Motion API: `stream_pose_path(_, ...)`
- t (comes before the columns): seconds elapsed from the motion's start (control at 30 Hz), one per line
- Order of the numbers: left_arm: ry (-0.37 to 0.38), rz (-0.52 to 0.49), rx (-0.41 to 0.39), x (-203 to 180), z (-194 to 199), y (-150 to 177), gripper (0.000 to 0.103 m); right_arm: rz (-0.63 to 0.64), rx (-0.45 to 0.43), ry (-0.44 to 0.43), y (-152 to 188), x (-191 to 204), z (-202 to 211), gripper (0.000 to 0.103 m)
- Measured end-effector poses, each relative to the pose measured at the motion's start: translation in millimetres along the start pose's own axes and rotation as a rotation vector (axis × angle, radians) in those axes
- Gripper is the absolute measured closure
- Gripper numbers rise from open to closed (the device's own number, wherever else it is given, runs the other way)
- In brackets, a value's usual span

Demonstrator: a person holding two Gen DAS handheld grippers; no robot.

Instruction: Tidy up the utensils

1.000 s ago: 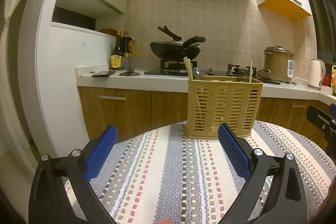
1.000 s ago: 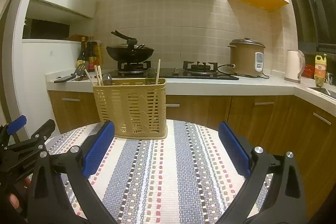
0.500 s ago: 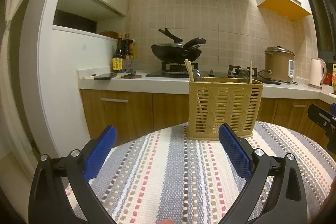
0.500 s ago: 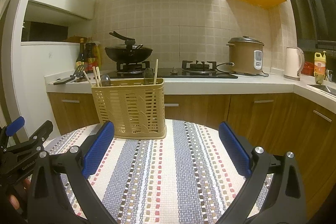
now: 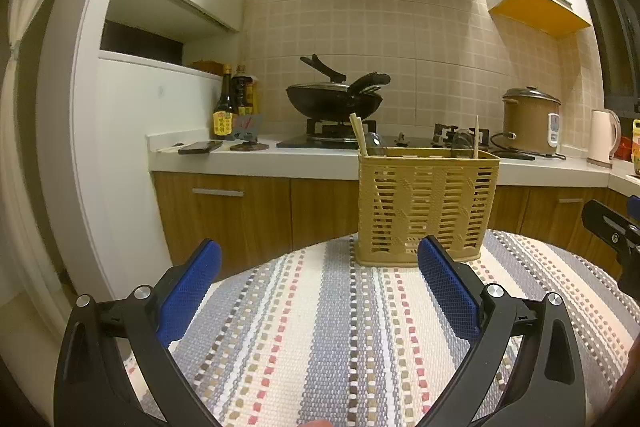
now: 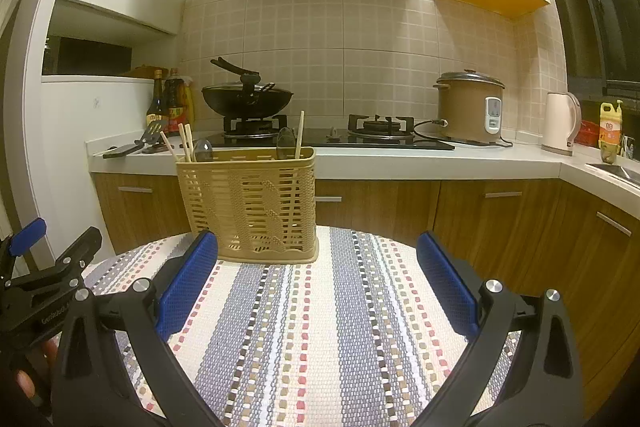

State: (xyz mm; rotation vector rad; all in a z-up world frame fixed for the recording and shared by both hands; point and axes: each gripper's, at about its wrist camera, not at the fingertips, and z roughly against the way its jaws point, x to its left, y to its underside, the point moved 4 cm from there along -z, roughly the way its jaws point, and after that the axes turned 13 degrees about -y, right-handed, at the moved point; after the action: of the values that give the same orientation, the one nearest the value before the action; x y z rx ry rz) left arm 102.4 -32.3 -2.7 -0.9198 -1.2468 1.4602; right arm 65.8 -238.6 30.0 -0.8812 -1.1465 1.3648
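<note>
A tan slotted utensil basket (image 5: 426, 211) stands upright at the far edge of a round table with a striped cloth (image 5: 340, 339). It also shows in the right wrist view (image 6: 248, 205). Chopsticks (image 6: 185, 143) and spoon heads (image 6: 203, 150) stick out of its left end, and a single chopstick (image 6: 299, 135) with another spoon out of its right end. My left gripper (image 5: 320, 287) is open and empty, short of the basket. My right gripper (image 6: 316, 279) is open and empty, also short of it. The left gripper shows at the left edge of the right wrist view (image 6: 44, 267).
Behind the table runs a kitchen counter (image 6: 400, 163) with a wok on a gas stove (image 6: 246, 99), sauce bottles (image 6: 170, 103), a rice cooker (image 6: 470, 107), a kettle (image 6: 560, 123) and a phone (image 5: 200, 147). Wooden cabinets (image 6: 500, 219) stand below.
Both views have shifted slightly: the basket sits a little lower and nearer the fingers. Both grippers stay open and empty.
</note>
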Motion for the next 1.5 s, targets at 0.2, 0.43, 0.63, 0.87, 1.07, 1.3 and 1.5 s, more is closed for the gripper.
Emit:
stream_pose_path(0.2, 0.0, -0.007, -0.002, -0.2, -0.7, -0.1, 0.008, -0.01, 0.0, 0.004, -0.4, -1.0, 0.2, 0.008)
stream_pose_path(0.43, 0.002, -0.007, -0.001, 0.5, -1.0, 0.2, 0.008, -0.01, 0.002, 0.005, 0.3, -1.2, 0.5, 0.008)
stream_pose_path(0.63, 0.0, -0.009, 0.0, 0.2, -1.2, 0.4, 0.008, -0.009, 0.006, 0.004, 0.7, -0.7, 0.1, 0.008)
stream_pose_path(0.87, 0.004, -0.012, 0.001, -0.9, -1.7, 1.1, 0.008, -0.009, 0.007, 0.004, 1.0, -0.4, -0.1, 0.008)
stream_pose_path(1.07, 0.005, -0.018, 0.003, -2.1, -2.7, 2.3, 0.008, -0.011, 0.008, 0.004, 1.3, -0.7, -0.9, 0.008)
stream_pose_path(1.3, 0.006, -0.023, 0.004, -2.6, -3.9, 2.5, 0.008, -0.012, 0.011, 0.002, 2.2, -0.9, -1.4, 0.008)
stream_pose_path(1.5, 0.006, -0.022, 0.006, -2.7, -4.1, 2.6, 0.008, -0.013, 0.017, 0.004, 2.2, -0.4, -2.2, 0.008)
